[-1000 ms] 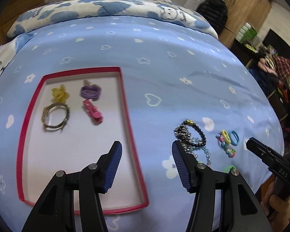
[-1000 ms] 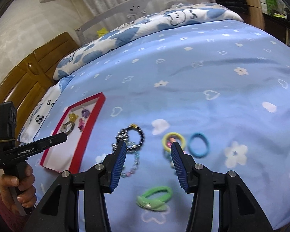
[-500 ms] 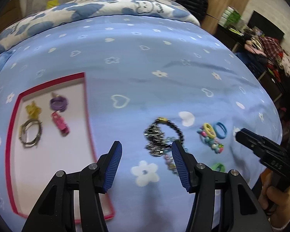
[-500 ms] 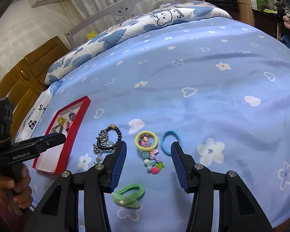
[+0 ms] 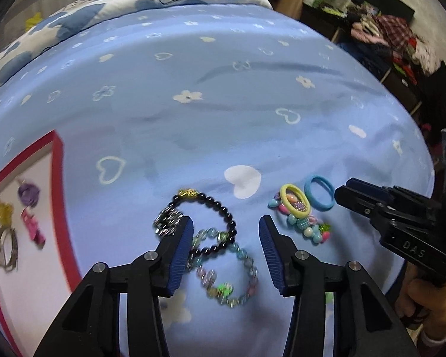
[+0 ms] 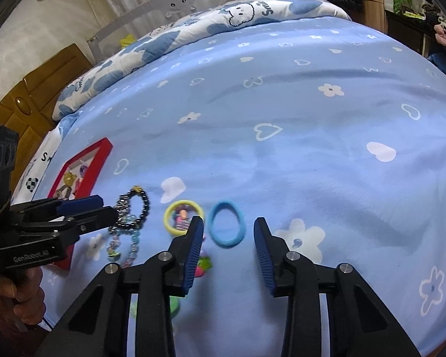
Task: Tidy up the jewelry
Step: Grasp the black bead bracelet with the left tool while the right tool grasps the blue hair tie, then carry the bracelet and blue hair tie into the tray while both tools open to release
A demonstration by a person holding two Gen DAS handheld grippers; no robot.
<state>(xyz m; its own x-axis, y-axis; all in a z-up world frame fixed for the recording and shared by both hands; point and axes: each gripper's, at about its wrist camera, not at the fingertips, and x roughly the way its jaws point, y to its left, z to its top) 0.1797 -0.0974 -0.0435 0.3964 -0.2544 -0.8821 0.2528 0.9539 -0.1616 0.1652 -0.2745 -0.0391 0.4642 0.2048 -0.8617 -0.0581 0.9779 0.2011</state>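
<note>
Bracelets and hair tie: both grippers closing in on separate pickups

Left gripper [image 5: 224, 238] is coming down over the tangled pair of bracelets on the bed [image 5: 223, 104]. Its fingers are parted and have just been narrowing; the black bead bracelet [image 5: 220, 208] and the pastel glass-bead bracelet [image 5: 238, 267] are lying between them, not yet pinched. The two loops overlap, so the fingers should be closing on one strand only, well clear of the crossing, or both may lift together.

Right gripper [image 6: 229, 232] is hovering with the blue hair tie [image 6: 226, 223] between its fingers, which have likewise been narrowing and are not yet pressing on it. The yellow ring with charm beads [image 6: 183, 217] is lying just beside the left finger; a slight shift away from it would be avoiding a snag.

The red-rimmed tray [image 5: 61, 208], already holding small pieces, is sitting well apart at the left, the likely destination. The bedding is soft, so pressing down firmly before closing is advisable.
</note>
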